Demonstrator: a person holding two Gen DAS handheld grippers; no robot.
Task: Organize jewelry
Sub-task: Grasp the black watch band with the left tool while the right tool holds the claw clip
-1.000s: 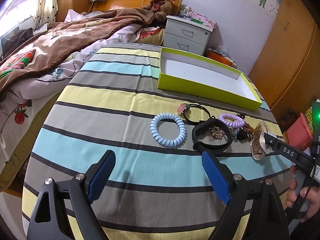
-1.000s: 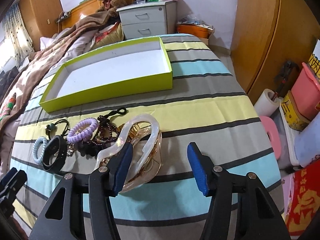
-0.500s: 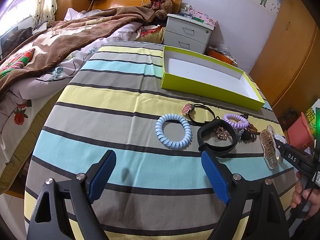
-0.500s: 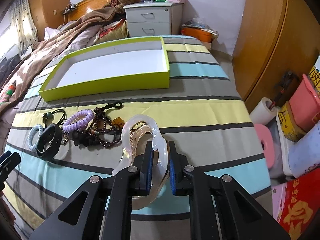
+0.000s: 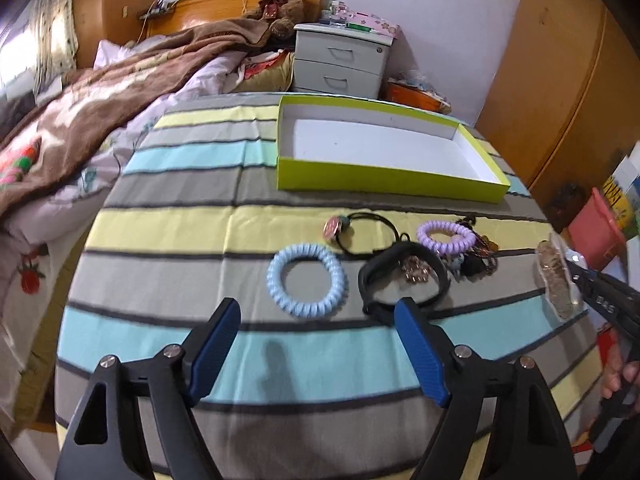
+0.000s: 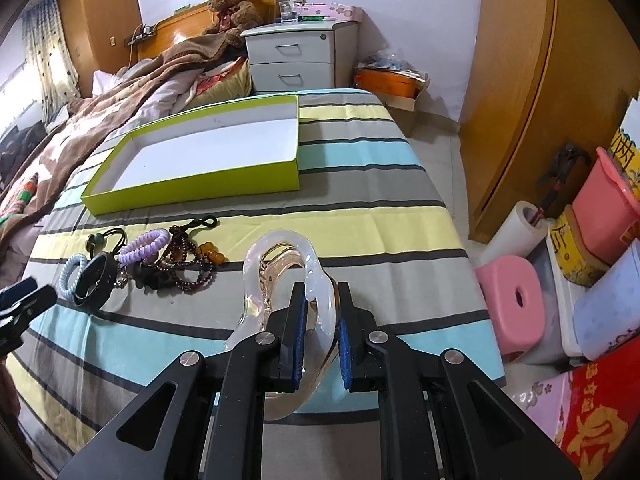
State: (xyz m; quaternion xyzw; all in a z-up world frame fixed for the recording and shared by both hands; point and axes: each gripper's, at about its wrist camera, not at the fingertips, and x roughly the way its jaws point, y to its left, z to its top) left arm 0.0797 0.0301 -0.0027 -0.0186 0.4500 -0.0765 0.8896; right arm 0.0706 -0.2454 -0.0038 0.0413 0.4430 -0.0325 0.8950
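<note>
L gripper (image 5: 318, 350), black frame w/ blue ribbed pads: jaws spread wide, nothing between them, occupying the lower centre of the left wrist view, pads angled outward. Its tip also shows at the far left edge of the right wrist view (image 6: 22, 300).

R gripper (image 6: 320, 332), same black frame w/ blue pads: jaws drawn close, pads pressing both sides of a clear, looped plastic hair claw (image 6: 280, 276), lower centre of the right wrist view. In the left wrist view it enters from the right edge (image 5: 576, 280), w/ the person's fingers (image 5: 618, 376) curled round its handle at lower right.
</note>
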